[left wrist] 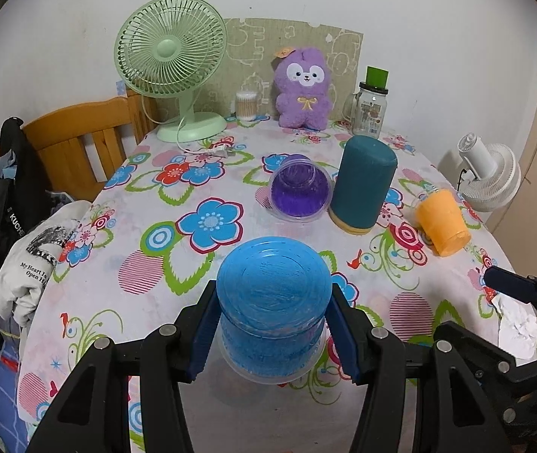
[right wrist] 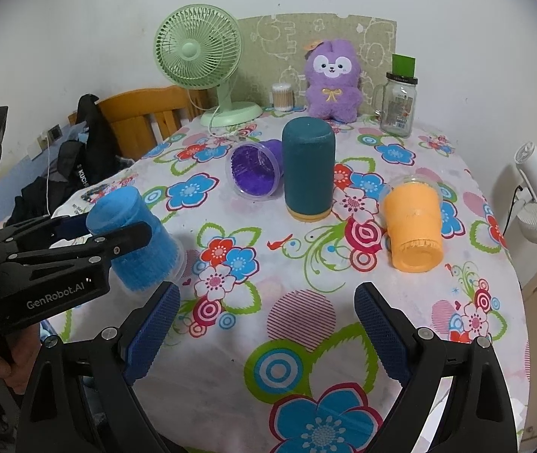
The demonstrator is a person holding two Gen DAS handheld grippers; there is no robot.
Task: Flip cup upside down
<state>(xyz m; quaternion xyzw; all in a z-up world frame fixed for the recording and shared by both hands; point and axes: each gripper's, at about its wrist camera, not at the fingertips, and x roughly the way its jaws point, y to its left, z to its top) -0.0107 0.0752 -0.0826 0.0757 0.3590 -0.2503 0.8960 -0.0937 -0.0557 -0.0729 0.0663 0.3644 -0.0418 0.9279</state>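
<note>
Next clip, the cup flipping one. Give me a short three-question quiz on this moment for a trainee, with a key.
1. True or false: the left gripper is shut on the blue cup.
2. Which cup stands base up on the table? A) purple cup B) teal cup C) orange cup
3. Fill in: the right gripper is ____ and holds nothing.

Key
1. True: its fingers press both sides of the cup, which is tilted, base up.
2. B. The purple and orange cups lie on their sides.
3. Open.
</note>
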